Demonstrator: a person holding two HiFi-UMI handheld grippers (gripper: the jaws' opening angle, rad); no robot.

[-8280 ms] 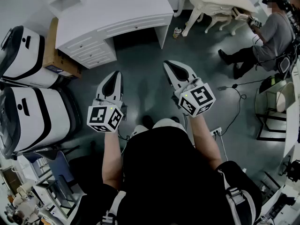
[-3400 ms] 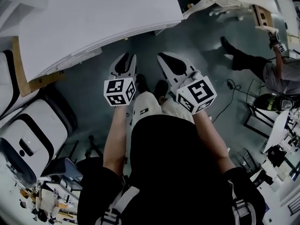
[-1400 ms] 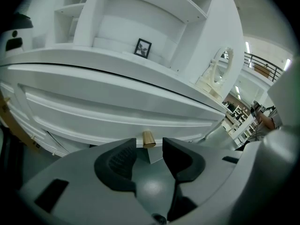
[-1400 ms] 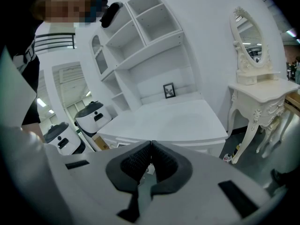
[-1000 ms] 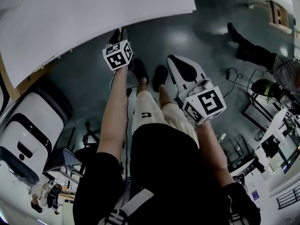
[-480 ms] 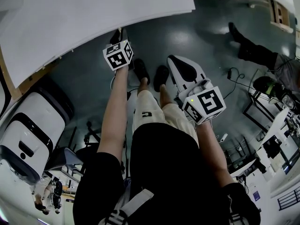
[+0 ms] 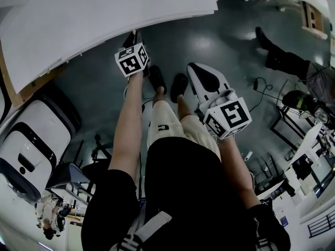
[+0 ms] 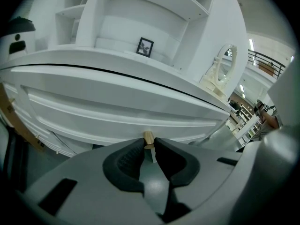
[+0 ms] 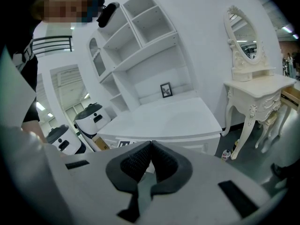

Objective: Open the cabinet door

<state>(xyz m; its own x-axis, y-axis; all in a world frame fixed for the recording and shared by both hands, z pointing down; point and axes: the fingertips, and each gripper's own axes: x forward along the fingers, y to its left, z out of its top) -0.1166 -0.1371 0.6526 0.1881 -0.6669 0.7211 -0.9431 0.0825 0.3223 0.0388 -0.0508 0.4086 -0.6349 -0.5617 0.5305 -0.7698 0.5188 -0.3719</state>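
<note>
Smooth white cabinet front (image 8: 117, 107) with moulded edges: left gripper (image 8: 149, 143) closing ribbed black jaws on the small round wooden knob (image 8: 148, 137); right gripper (image 9: 150, 145) pressed together, empty.

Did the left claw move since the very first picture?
Yes. The left claw went forward, from over the open floor up to the front edge of the desk. Its jaws are closing with the knob between them.
</note>
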